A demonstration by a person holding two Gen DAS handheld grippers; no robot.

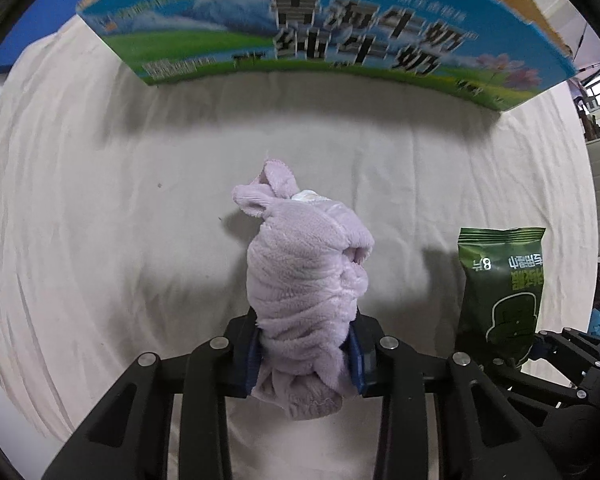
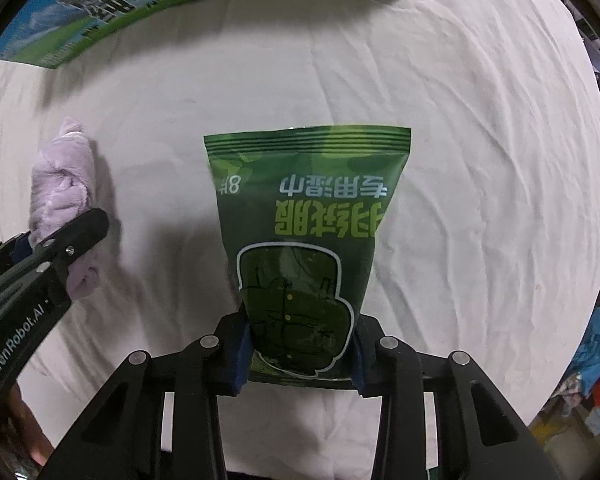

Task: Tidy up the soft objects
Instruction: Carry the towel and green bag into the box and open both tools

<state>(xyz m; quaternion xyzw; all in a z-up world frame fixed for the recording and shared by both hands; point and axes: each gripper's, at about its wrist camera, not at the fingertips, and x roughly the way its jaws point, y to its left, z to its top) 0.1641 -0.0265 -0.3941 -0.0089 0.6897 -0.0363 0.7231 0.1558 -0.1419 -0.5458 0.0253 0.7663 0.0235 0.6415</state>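
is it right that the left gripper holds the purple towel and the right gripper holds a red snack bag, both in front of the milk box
Not quite: the bag in the right gripper is green, not red, as the right wrist view shows. The rest stands: the left gripper holds the purple towel, and both face the milk box.

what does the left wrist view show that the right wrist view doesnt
Only the left wrist view shows the left gripper head-on, closed on the purple towel, plus the milk carton front nearly whole. Only the right wrist view shows the right gripper head-on, clamped on the green wipes pack, its printing fully visible, and colourful clutter past the table edge. Both show towel, pack, carton and the white cloth.
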